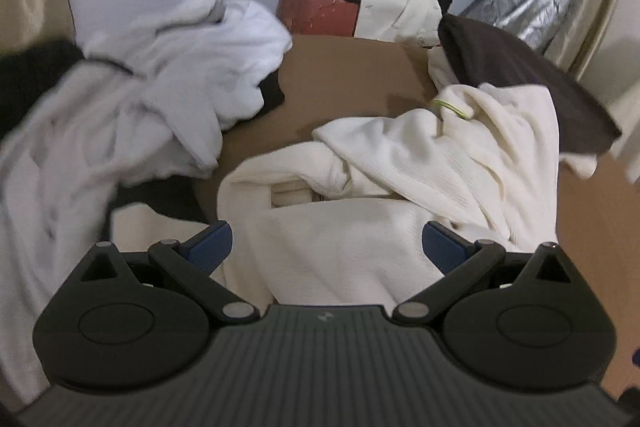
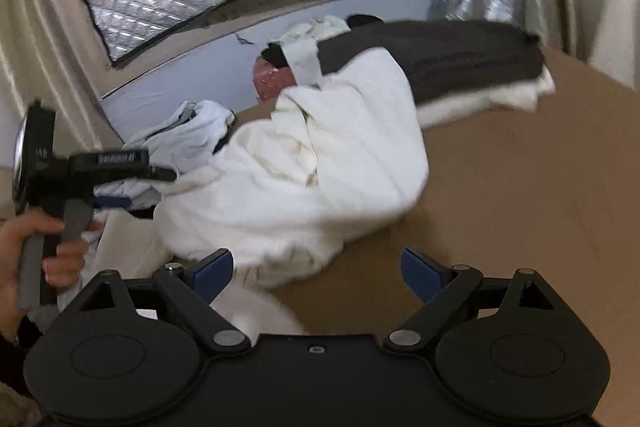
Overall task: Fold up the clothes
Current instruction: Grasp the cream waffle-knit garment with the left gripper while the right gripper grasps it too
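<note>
Your left gripper [image 1: 327, 247] has its jaws spread wide, and the cream garment [image 1: 360, 187] lies bunched between and just ahead of them on the brown surface [image 1: 352, 75]. Your right gripper [image 2: 317, 269] is also wide apart, gripping nothing; the garment's edge sits by its left finger.

On the table [image 1: 352, 75], a garment [image 1: 400, 187] lies heaped at the centre, just ahead of the left gripper [image 1: 326, 243]. A second heap [image 1: 160, 79] lies at 10 o'clock, touching it. At 12 o'clock, behind the table, stands a box [image 1: 316, 7] with cloth [image 1: 396, 3] draped over it. A folded stack [image 1: 520, 83] sits at 2 o'clock, resting on the garment's far edge.
</note>
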